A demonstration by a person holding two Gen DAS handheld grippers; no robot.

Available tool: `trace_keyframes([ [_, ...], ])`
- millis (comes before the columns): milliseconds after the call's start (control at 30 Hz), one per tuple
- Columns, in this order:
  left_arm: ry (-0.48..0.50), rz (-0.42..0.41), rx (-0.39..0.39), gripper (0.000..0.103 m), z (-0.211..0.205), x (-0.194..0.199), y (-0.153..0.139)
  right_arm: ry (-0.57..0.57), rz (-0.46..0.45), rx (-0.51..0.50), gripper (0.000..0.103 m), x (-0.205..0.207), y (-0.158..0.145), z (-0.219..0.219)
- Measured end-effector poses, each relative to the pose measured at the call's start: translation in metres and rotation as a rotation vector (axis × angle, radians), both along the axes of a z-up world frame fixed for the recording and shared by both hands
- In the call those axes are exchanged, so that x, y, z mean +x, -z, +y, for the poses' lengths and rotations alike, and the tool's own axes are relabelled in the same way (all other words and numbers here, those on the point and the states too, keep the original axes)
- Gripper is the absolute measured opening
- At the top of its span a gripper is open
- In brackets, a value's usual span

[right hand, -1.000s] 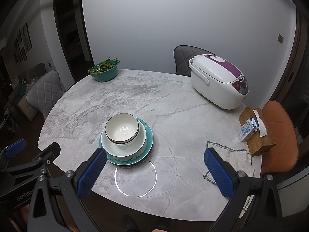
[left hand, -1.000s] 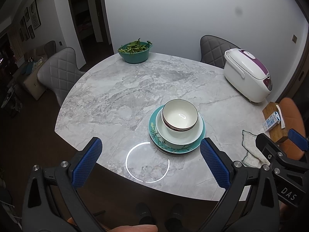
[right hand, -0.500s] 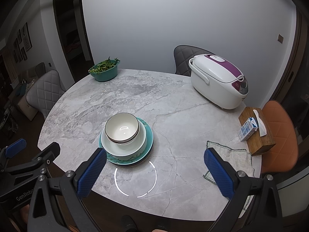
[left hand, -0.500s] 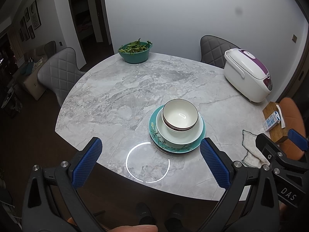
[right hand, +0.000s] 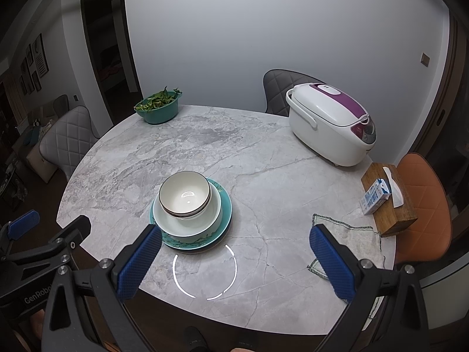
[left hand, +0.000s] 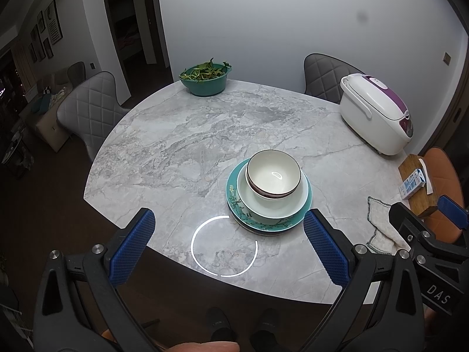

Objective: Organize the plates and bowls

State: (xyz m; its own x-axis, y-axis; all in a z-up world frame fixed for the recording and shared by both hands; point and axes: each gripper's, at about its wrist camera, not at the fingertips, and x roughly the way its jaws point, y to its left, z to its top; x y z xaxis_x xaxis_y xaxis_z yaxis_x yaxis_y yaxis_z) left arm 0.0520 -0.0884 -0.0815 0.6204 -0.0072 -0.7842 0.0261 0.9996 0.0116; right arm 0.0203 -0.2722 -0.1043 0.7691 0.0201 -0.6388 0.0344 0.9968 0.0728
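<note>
Left wrist view first: the stack of dishes sits just ahead of the left gripper [left hand: 227, 236], a little toward its right finger, on the marble table [left hand: 176, 135]. At the top is a small white bowl [left hand: 273, 174] with a dark rim, empty, only a glint of light inside. It nests in a wider white bowl [left hand: 272, 202], which rests on a teal plate [left hand: 263, 223] painted with blossom branches; a dark edge under the plate hints at something more beneath, though what it is cannot be told. The left gripper hangs wide apart over the near table edge, nothing between its blue pads [left hand: 132, 246].

From the right wrist camera, the same stack lies ahead and to the left of the right gripper [right hand: 234, 261], its left finger overlapping the plate's [right hand: 225, 208] near rim in the picture; contact cannot be told. This gripper gapes wide too, holding nothing.

Further out, a white cloth [right hand: 346, 243] lies beyond the right finger. Past it, a wooden box [right hand: 390, 205] carries a small carton [right hand: 375, 196]. Far ahead to the right stands a white and purple rice cooker [right hand: 331, 123], lid down. Far ahead to the left, a teal basin [right hand: 158, 108] is heaped with green leaves [right hand: 156, 99]. Chairs ring the table.
</note>
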Motion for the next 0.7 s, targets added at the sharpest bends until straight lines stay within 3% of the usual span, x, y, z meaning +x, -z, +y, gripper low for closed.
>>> trace_keyframes([
  [700, 0.003, -0.007, 0.003, 0.103, 0.0001, 0.0027, 0.0021, -0.002, 0.000, -0.003, 0.103, 0.0000, 0.0007, -0.0005],
])
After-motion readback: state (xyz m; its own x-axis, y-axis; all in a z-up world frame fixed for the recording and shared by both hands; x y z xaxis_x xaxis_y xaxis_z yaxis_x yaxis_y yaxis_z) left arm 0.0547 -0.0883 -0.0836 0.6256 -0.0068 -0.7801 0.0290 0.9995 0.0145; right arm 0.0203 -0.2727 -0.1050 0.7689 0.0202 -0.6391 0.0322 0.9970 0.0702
